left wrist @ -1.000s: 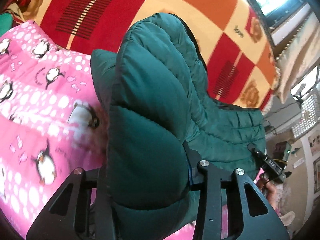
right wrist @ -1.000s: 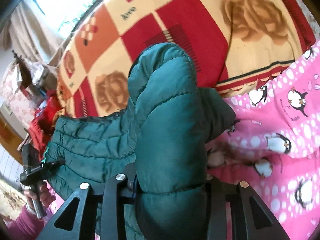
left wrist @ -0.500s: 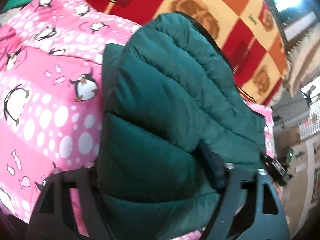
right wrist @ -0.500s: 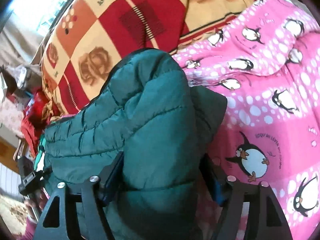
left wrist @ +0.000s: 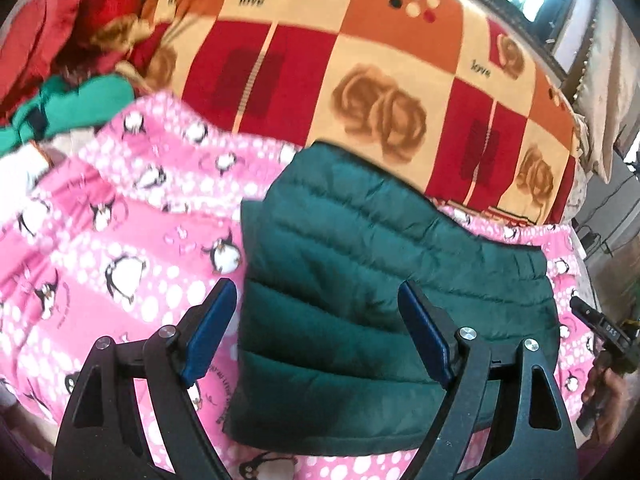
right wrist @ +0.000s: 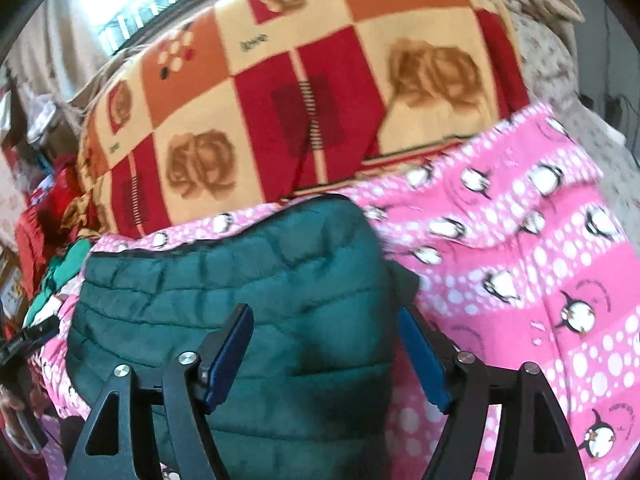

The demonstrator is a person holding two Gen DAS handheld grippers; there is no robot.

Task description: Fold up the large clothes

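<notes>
A dark green quilted jacket lies folded into a thick block on the pink penguin blanket. My left gripper hovers open over the jacket's left edge, its blue pads clear of the cloth. In the right wrist view the same jacket fills the lower middle. My right gripper stands over its right end with the jaws opening. The fabric sits between and below the pads, and they do not press on it.
A red, orange and cream checked blanket with rose prints covers the bed behind. Red and green clothes are piled at the far left. A hand with the other gripper shows at the right edge. A curtained window is behind.
Both grippers let go of the raised jacket fold, and their jaws spread wide. The fold now lies flat on the pink blanket, and both cameras have drawn back and up.
</notes>
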